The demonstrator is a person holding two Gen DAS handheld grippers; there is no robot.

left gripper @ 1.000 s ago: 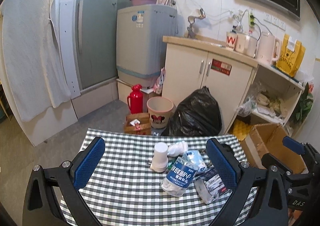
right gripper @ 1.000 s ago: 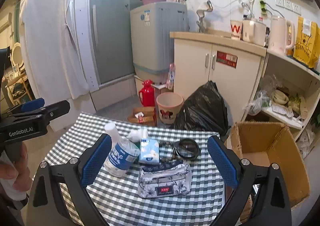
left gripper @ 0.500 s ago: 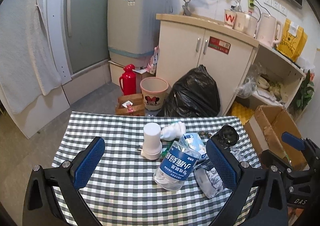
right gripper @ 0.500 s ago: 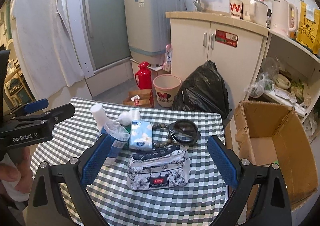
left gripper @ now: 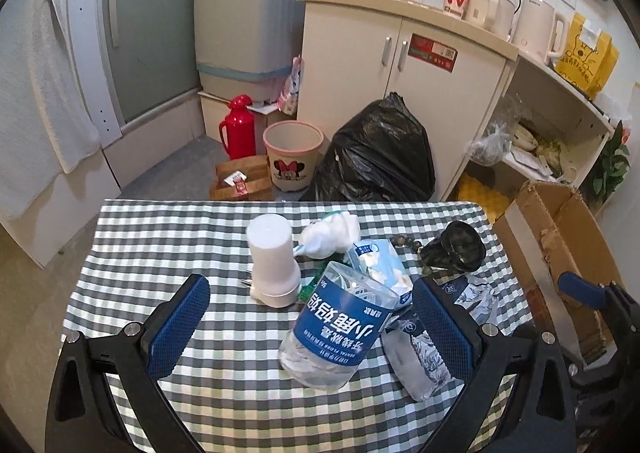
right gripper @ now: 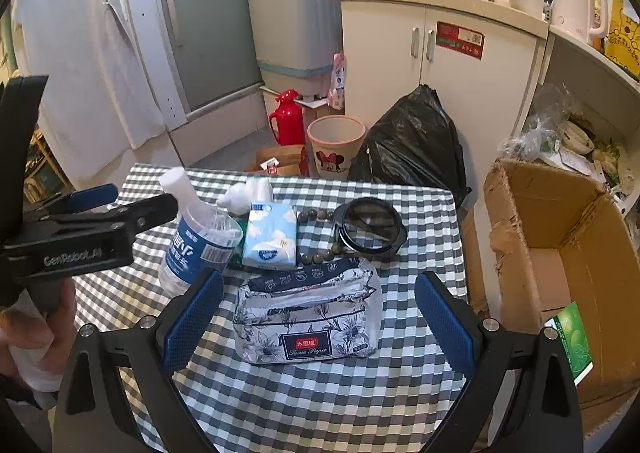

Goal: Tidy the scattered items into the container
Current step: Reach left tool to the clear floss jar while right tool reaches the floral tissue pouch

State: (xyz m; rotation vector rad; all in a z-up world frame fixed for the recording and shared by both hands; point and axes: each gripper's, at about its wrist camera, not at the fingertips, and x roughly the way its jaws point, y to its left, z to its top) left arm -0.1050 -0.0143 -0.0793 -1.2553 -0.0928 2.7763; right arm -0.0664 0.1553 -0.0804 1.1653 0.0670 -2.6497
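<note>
Hovering over the near edge of the checked counter (left gripper: pixel 168 237), the left hand-held gripper (left gripper: pixel 308 329) is standing wide open and is holding nothing; its blue pads (left gripper: pixel 180 327) are flanking a clear water bottle (left gripper: pixel 336 329) with a blue label, lying on its side with its base toward the camera. At about 11 o'clock from the bottle, a white cylindrical plug-in device (left gripper: pixel 274 261) is standing upright, just beside it. A crumpled white wad (left gripper: pixel 332 235) is lying at the device's 1 o'clock, and a pale blue tissue pack (left gripper: pixel 378 261) is lying against the bottle's far end.

The right hand-held gripper (right gripper: pixel 320 317) is likewise gaping wide and gripping nothing, its fingers (right gripper: pixel 444 317) reaching over the counter on either side of a floral tissue packet (right gripper: pixel 308 317) lying flat. In this view the water bottle (right gripper: pixel 200 241) is lying at the packet's 10 o'clock, the blue tissue pack (right gripper: pixel 270 235) at its 11 o'clock, and a string of dark beads (right gripper: pixel 320 255) is curving between the pack and a black round lidded dish (right gripper: pixel 370 225) at its 1 o'clock. A person's hand (right gripper: pixel 36 329) is gripping the left tool's handle at the frame's 9 o'clock.

Off the counter's right edge, at 3 o'clock, an open cardboard box (right gripper: pixel 560 237) is sitting on the floor, a green packet (right gripper: pixel 572 337) leaning inside its near corner.
</note>
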